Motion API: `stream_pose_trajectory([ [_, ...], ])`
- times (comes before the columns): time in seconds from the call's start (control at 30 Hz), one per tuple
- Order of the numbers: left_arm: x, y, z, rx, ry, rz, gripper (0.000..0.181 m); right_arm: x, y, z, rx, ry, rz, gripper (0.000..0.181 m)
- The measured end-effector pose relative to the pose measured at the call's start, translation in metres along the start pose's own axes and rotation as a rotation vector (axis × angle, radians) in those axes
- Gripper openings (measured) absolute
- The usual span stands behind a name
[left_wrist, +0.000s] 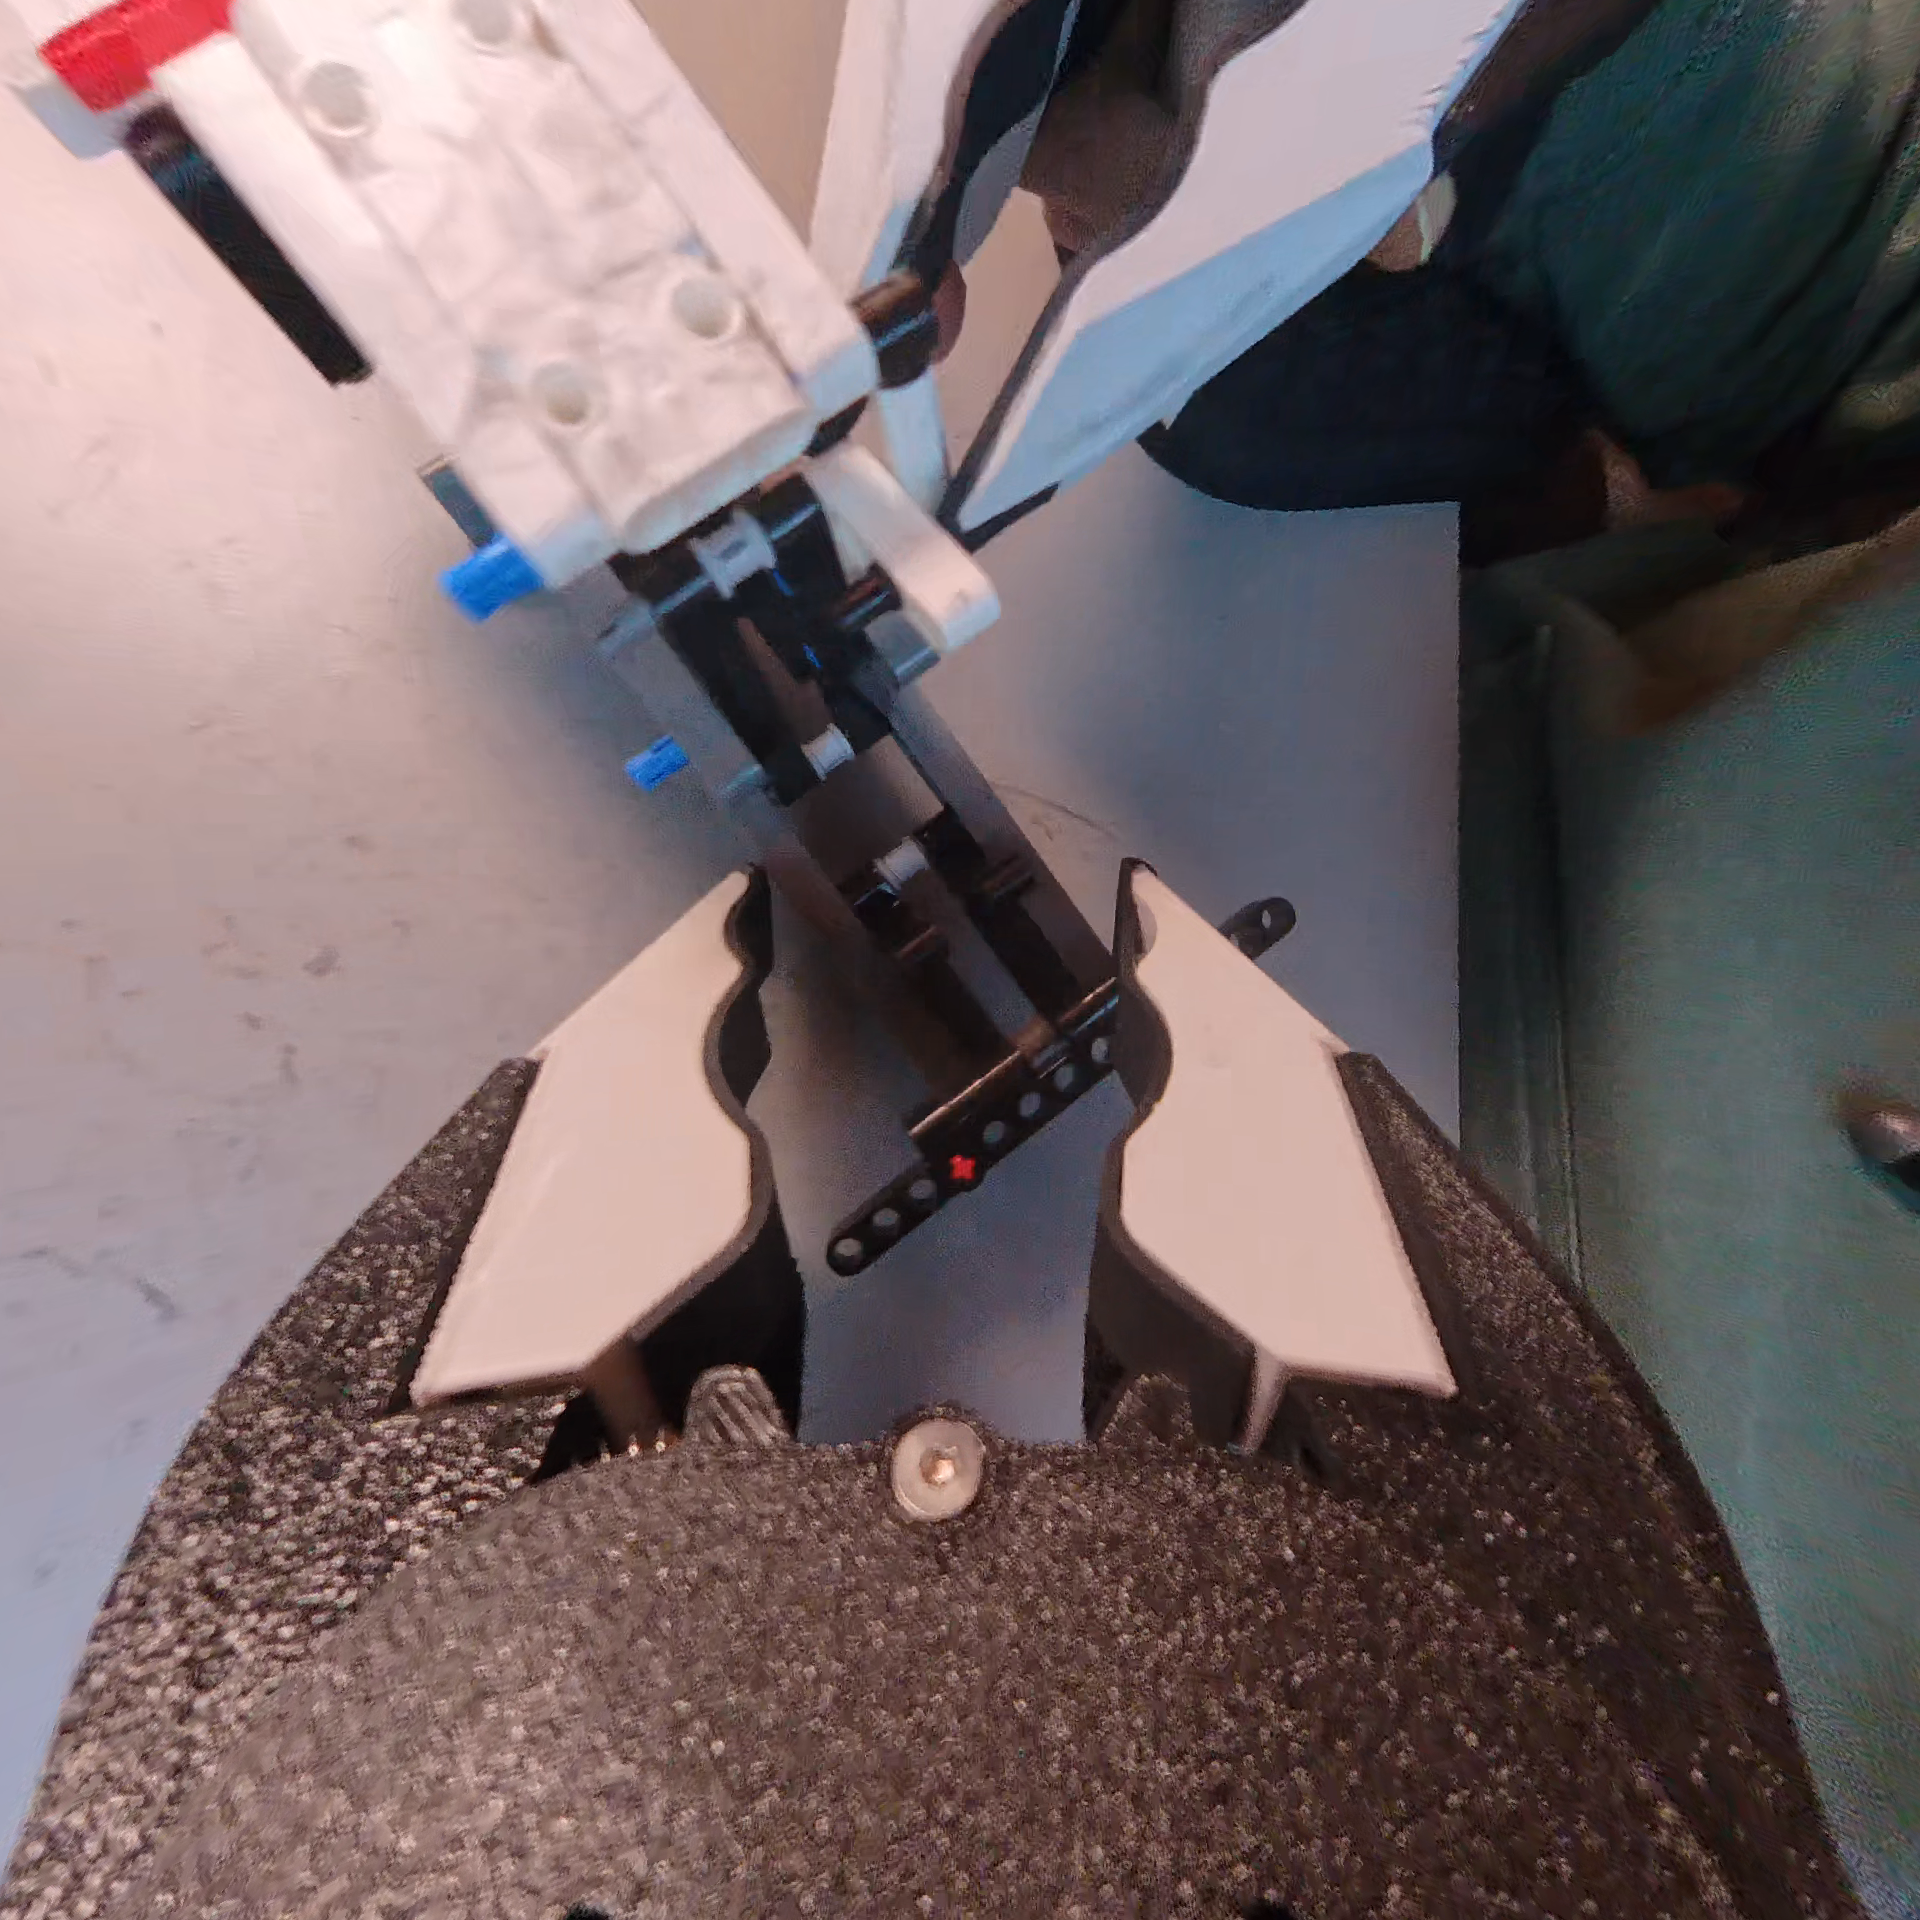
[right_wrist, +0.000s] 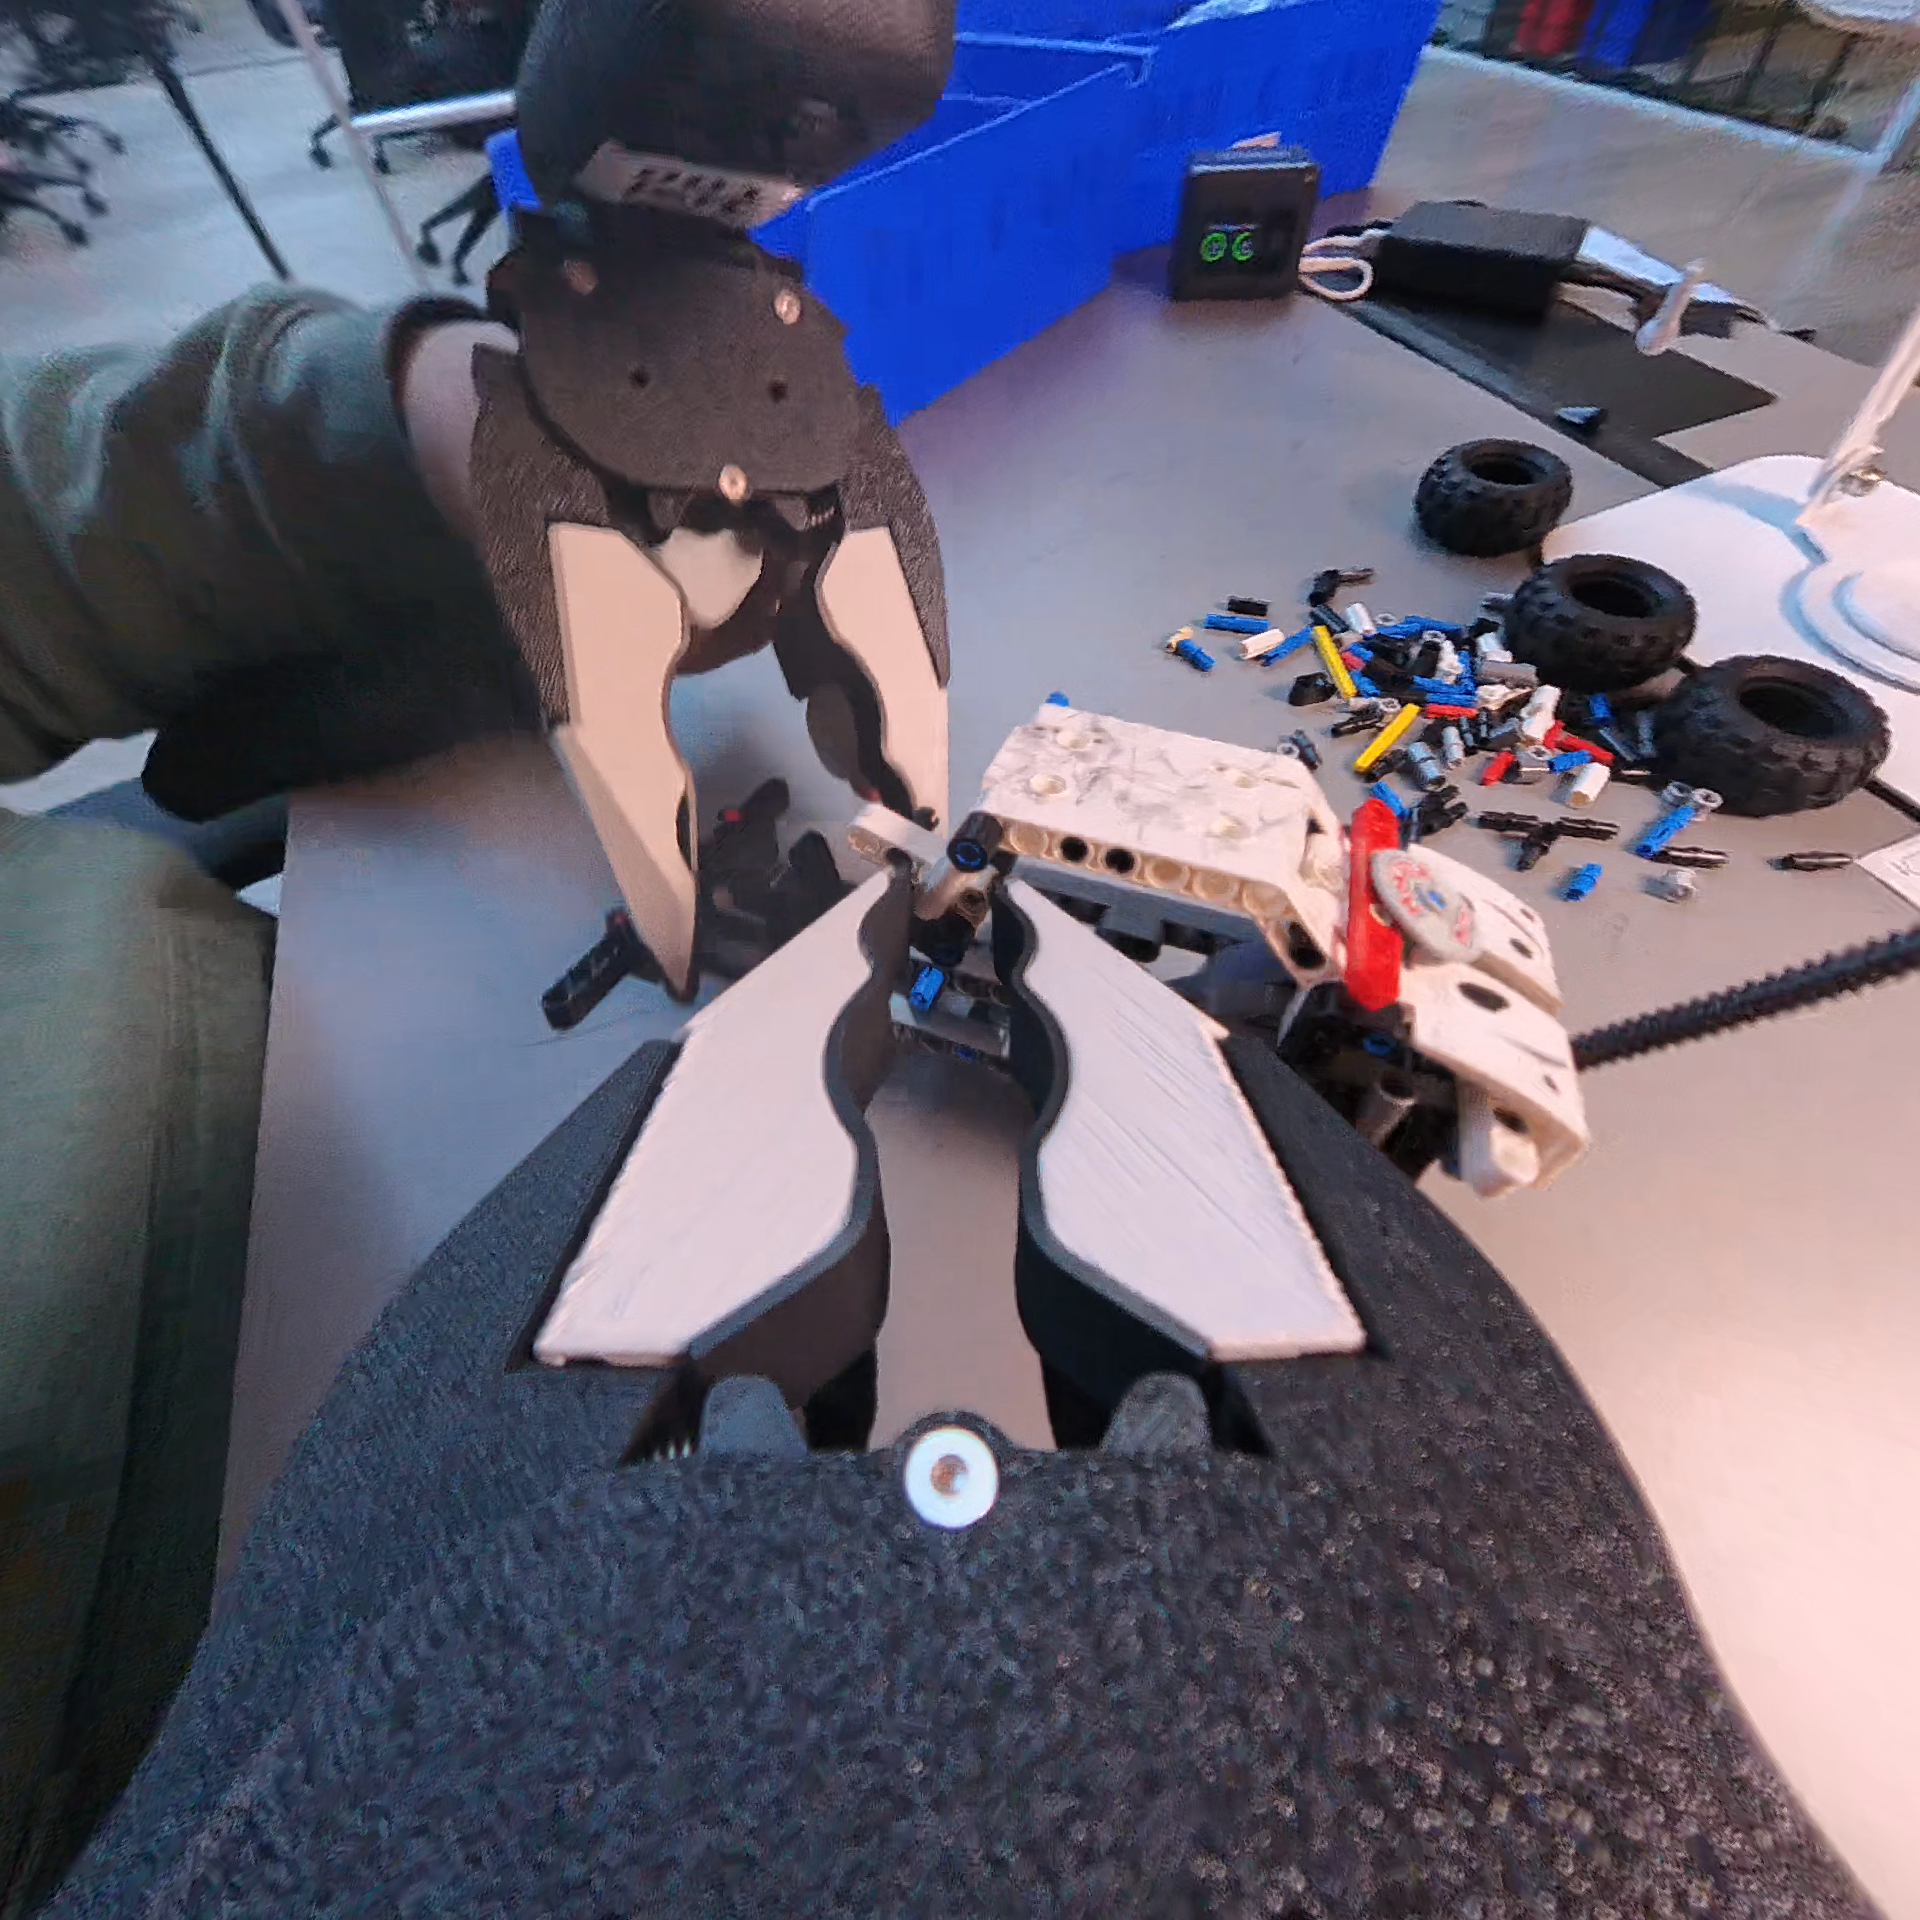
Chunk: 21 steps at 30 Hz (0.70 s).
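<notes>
Part-built white toy vehicle (right_wrist: 1195, 831), wheels unfitted, on grey table (right_wrist: 1143, 468). Right gripper (right_wrist: 945, 914) pinches its rear frame. Left gripper (left_wrist: 940, 997), jaws apart, straddles black holed beam (left_wrist: 977, 1143), gripping nothing. Beyond: loose pins (right_wrist: 1455, 686), three tyres (right_wrist: 1600, 623), blue bin (right_wrist: 1039, 177).

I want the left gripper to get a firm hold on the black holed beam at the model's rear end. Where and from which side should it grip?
Grip the black holed beam across its thin width near the middle, coming straight ahead. It already lies slanted between the open left gripper fingers, so closing should probably trap it. Its far end touches the right finger, so centre first.
</notes>
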<state>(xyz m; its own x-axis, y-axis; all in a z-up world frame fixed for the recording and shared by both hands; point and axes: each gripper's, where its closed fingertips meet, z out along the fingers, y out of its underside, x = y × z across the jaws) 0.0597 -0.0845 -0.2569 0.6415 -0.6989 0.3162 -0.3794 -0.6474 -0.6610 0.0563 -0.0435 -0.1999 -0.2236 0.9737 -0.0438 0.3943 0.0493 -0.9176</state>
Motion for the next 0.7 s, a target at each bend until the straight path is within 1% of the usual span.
stream_pose_trajectory([
  [0.07, -0.002, -0.003, -0.012, 0.039, -0.004, 0.027, 0.065, -0.001, 0.003, -0.006, -0.019, -0.031, -0.043, 0.013],
  [0.13, 0.003, -0.007, -0.021, 0.076, 0.029, 0.038, 0.066, -0.005, 0.0, -0.012, 0.008, -0.099, -0.046, 0.013],
  [0.2, 0.003, -0.016, -0.027, 0.132, 0.007, 0.086, 0.052, -0.009, 0.004, -0.016, 0.007, -0.155, -0.085, 0.013],
  [0.3, 0.012, -0.028, -0.036, 0.205, 0.042, 0.107, 0.049, -0.014, 0.015, -0.018, -0.003, -0.196, -0.177, 0.011],
  [0.37, 0.005, -0.032, -0.034, 0.229, 0.015, 0.076, 0.046, -0.023, 0.015, -0.018, 0.029, -0.252, -0.211, 0.009],
  [0.43, 0.007, -0.032, -0.025, 0.238, 0.06, 0.064, 0.043, -0.03, 0.012, -0.017, 0.059, -0.299, -0.223, 0.009],
  [0.5, 0.006, -0.039, -0.017, 0.3, 0.085, 0.062, 0.04, -0.032, 0.014, -0.014, 0.057, -0.324, -0.224, 0.009],
  [0.6, 0.013, -0.043, -0.011, 0.348, 0.196, 0.019, 0.03, -0.029, 0.018, -0.014, 0.051, -0.331, -0.192, 0.009],
  [0.63, 0.014, -0.044, -0.011, 0.361, 0.22, 0.003, 0.03, -0.027, 0.019, -0.014, 0.046, -0.323, -0.183, 0.009],
  [0.7, 0.017, -0.049, -0.015, 0.396, 0.285, -0.056, 0.037, -0.025, 0.02, -0.012, 0.038, -0.311, -0.177, 0.009],
])
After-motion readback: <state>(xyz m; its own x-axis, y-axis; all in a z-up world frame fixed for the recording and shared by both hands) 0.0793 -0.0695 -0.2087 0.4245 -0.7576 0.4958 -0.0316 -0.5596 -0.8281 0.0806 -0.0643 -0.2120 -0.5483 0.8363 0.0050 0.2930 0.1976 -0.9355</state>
